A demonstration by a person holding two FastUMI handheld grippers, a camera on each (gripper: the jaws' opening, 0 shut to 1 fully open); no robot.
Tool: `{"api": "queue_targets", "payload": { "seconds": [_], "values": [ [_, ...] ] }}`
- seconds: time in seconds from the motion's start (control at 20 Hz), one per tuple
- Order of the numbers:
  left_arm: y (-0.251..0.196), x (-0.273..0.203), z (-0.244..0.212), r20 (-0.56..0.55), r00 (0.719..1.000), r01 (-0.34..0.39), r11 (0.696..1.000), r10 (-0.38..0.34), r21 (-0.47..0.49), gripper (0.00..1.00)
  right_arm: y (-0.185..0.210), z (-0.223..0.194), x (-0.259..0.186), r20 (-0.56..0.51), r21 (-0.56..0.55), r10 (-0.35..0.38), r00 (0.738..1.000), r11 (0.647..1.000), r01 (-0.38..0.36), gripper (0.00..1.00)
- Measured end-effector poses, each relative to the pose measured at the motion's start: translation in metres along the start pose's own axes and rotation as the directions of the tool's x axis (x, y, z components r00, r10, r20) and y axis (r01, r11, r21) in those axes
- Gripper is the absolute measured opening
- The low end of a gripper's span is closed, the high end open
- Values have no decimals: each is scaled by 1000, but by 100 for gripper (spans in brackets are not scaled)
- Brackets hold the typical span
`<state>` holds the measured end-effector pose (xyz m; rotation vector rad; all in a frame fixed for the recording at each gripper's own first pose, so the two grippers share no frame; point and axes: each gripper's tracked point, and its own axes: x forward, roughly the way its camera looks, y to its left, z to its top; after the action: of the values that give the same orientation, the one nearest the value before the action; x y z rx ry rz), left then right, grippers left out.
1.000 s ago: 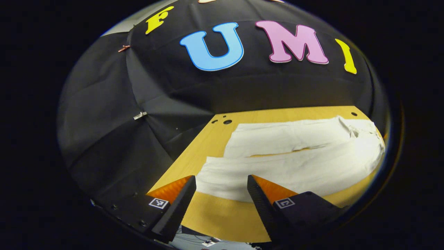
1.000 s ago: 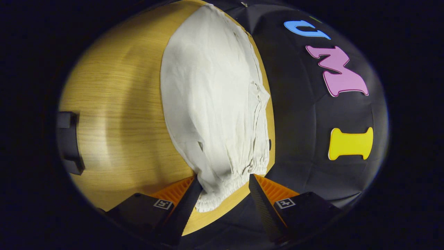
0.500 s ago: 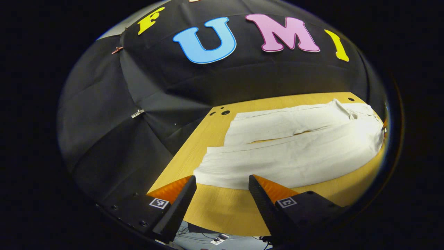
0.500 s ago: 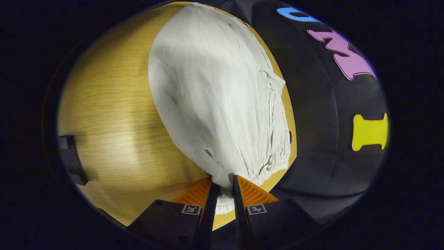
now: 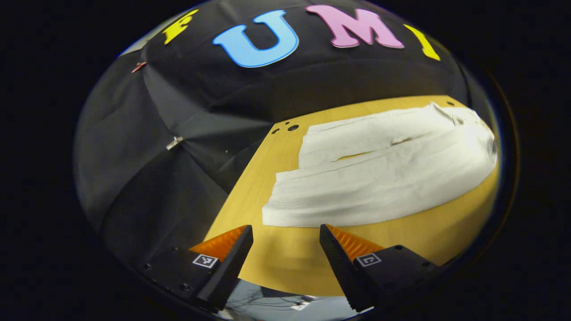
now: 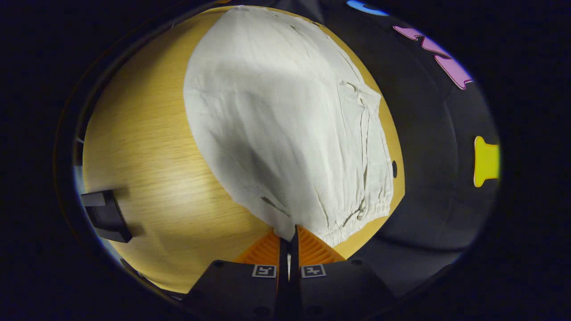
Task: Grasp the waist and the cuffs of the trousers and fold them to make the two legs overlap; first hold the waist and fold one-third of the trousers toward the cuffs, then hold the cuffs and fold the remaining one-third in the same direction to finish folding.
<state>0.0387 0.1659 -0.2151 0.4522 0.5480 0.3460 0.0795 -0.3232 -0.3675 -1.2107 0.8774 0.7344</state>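
White trousers [image 5: 383,174] lie flat along the wooden table [image 5: 285,258], both legs side by side and the cuffs toward the left. In the left gripper view my left gripper [image 5: 285,230] stands open just short of the near cuff [image 5: 279,214], with bare wood between its fingers. In the right gripper view the trousers [image 6: 276,116] stretch away from me, the gathered waistband [image 6: 357,214] closest. My right gripper [image 6: 288,234] is shut on the near corner of that waistband, with cloth pinched between its fingers.
The black cloth wall [image 5: 178,147] closes the table's far and left sides. Small holes [image 5: 292,128] mark the far left corner, and one hole [image 6: 394,168] lies beside the waist. A dark block [image 6: 105,215] sits at the table's edge, left in the right gripper view.
My right gripper moved onto the waistband corner and shut on it. My left gripper stayed open and drew back a little, so the near cuff now lies ahead of its fingertips.
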Motion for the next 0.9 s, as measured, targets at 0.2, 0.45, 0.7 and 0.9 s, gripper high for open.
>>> {"api": "queue_targets", "payload": {
  "seconds": [0.2, 0.45, 0.7, 0.9],
  "values": [
    [17, 27, -18, -16, 1000, 13, 976, -10, 218, 96, 2, 0, -1, -18, -100, -4, 1000, 995, 2, 5],
    [4, 66, -35, -80, 994, 101, 895, -73, 435, 96, 2, 1, -2, -23, -129, -16, 1000, 992, 13, 5],
    [-28, 79, -25, -137, 976, 218, 770, -170, 599, 95, 1, -1, -1, -22, -147, -24, 999, 989, 20, 5],
    [-37, 106, -18, -215, 944, 324, 566, -252, 758, 86, 1, -1, 0, -10, -162, -40, 999, 986, 38, 5]
  ]
}}
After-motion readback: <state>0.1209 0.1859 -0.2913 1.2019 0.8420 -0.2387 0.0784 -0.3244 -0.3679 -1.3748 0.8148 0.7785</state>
